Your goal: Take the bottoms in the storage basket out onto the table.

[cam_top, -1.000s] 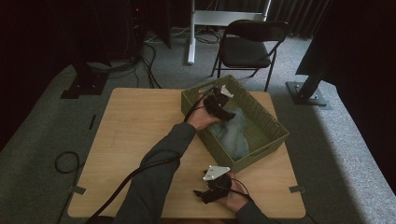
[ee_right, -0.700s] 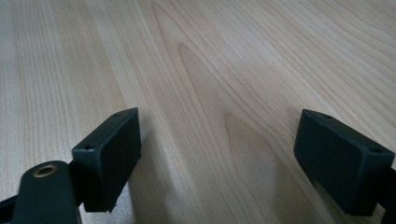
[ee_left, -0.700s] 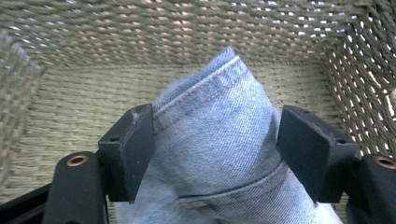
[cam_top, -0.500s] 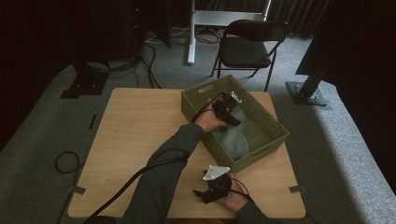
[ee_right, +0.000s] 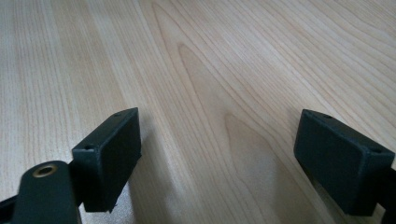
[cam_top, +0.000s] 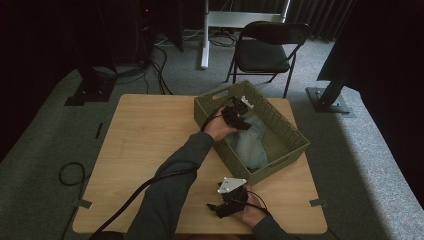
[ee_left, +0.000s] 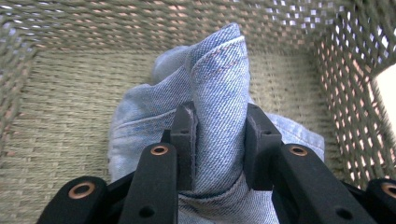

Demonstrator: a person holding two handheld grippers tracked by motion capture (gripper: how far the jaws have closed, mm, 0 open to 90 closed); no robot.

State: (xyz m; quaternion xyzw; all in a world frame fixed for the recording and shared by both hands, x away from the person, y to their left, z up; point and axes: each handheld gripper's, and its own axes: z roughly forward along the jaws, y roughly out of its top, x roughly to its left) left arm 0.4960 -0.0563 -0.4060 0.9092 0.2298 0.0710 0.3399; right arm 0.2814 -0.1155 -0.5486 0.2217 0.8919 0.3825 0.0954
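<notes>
A light blue denim garment lies in the green woven basket at the table's far right. My left gripper reaches down into the basket; its jaws have just been closing and now pinch a raised fold of the denim between the pads. My right gripper rests low over the wooden table near the front edge, its jaws standing wide apart with nothing between them.
The wooden table is bare to the left of the basket. A black folding chair stands beyond the table's far edge. Cables lie on the grey carpet at the left, and a black stand base sits at the right.
My left gripper has shifted a little deeper into the basket and its jaws have closed on a fold of the denim. The right gripper has stayed put.
</notes>
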